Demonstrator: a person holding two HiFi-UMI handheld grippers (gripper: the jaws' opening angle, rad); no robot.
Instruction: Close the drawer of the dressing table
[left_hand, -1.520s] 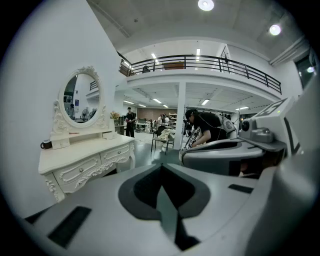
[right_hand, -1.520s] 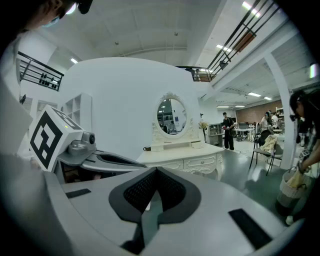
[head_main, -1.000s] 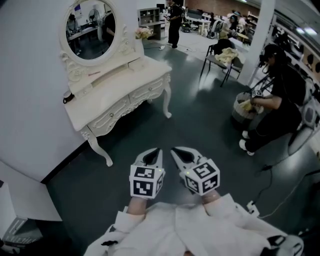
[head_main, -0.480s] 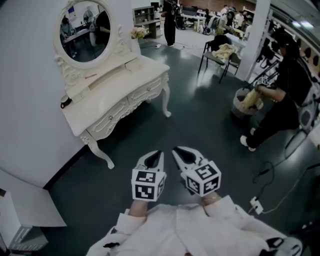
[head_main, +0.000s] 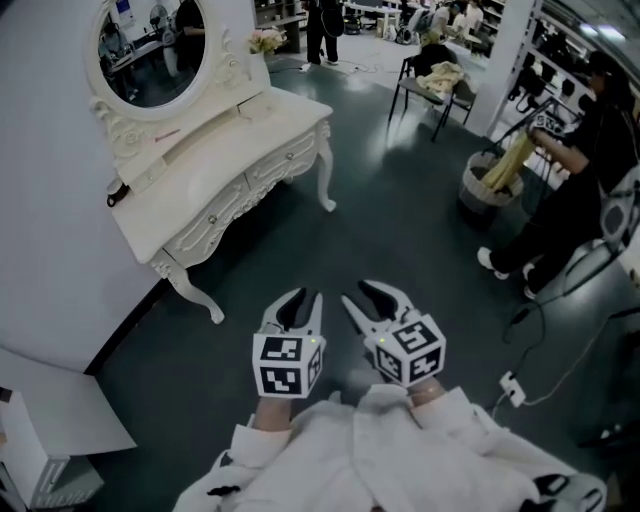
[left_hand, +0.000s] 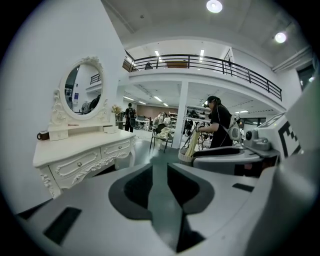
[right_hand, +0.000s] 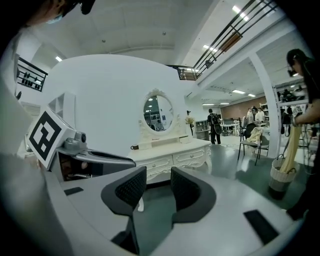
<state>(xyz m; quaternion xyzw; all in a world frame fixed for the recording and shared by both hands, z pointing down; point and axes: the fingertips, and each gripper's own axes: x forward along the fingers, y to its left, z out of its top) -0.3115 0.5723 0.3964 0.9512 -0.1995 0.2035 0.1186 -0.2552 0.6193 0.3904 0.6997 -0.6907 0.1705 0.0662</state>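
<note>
A white carved dressing table (head_main: 185, 185) with an oval mirror (head_main: 148, 45) stands against the wall at the upper left. Its two knobbed drawer fronts (head_main: 285, 160) look flush with the frame from here. Both grippers hover over dark floor, well short of the table. My left gripper (head_main: 303, 297) has just been opening; its jaws stand a narrow gap apart with nothing between them (left_hand: 160, 167). My right gripper (head_main: 362, 292) has also just been opening, wider, and holds nothing (right_hand: 159, 186). The table shows at the left (left_hand: 82, 157) and beyond the right jaws (right_hand: 172, 152).
A person in black (head_main: 590, 140) at the right holds a yellow cloth over a basket (head_main: 488, 190). A chair (head_main: 432, 88) stands at the back. A cable and power strip (head_main: 510, 385) lie on the floor at the right. A white box (head_main: 50, 405) sits at the lower left.
Both pairs of jaws have parted from shut. The grippers have sunk a little. The head view has swung, so the table now sits further up and left.
</note>
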